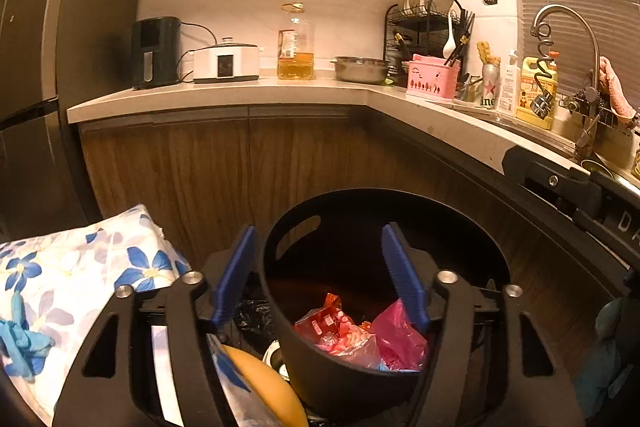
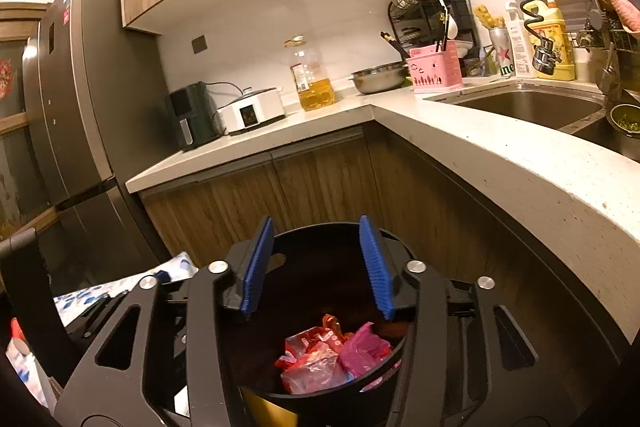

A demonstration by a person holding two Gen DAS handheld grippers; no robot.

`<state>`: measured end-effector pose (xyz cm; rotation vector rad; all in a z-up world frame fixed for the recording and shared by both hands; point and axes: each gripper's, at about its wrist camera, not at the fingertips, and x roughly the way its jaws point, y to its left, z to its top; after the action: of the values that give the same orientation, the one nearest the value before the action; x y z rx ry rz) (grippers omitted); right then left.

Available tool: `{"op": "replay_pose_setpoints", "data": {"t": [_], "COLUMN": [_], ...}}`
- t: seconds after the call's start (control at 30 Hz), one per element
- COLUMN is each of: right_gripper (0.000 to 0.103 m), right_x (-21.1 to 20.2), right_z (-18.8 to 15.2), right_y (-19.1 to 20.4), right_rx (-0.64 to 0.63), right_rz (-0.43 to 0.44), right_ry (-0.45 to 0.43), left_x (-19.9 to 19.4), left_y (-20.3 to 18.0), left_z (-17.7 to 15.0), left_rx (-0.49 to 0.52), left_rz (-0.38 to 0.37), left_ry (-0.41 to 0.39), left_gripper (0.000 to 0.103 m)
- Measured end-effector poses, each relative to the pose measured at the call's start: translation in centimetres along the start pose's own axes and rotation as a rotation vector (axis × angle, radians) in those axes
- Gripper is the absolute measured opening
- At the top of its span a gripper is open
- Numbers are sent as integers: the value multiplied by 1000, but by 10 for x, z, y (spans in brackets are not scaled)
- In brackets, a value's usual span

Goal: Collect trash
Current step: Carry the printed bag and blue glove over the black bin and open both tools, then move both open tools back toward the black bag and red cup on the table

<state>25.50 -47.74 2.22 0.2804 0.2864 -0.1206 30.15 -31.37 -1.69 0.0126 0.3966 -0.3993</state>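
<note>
Red and pink wrappers (image 2: 328,355) already lie in the black bin (image 1: 472,227) on the floor near the corner cabinets, and both the left gripper (image 1: 320,267) and the right gripper (image 2: 316,259) hang above it with jaws apart and empty, so this round of collecting looks done.

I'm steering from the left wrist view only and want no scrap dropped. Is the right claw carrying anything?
Observer: No. The right claw is open with nothing between its fingers, and it points over the black bin, above the red and pink wrappers.
Operator: I barely see the sink past the counter edge. Is there any rubbish in it?
Observer: The sink basin in view looks bare. At its right end, a small round bowl holds green bits; I cannot tell if those are scraps.
</note>
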Motion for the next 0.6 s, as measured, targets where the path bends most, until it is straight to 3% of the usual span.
{"op": "replay_pose_setpoints", "data": {"t": [0.23, 0.6], "right_gripper": [74, 91], "right_x": [-11, -39], "right_z": [-7, -23], "right_y": [7, 25], "right_rx": [-13, -58], "right_rz": [-23, -64], "right_ry": [10, 19], "left_x": [-23, -70], "left_y": [16, 37], "left_z": [-7, -16], "left_rx": [-35, -37], "left_rz": [57, 148], "left_ry": [-10, -29], "left_gripper": [87, 97]}}
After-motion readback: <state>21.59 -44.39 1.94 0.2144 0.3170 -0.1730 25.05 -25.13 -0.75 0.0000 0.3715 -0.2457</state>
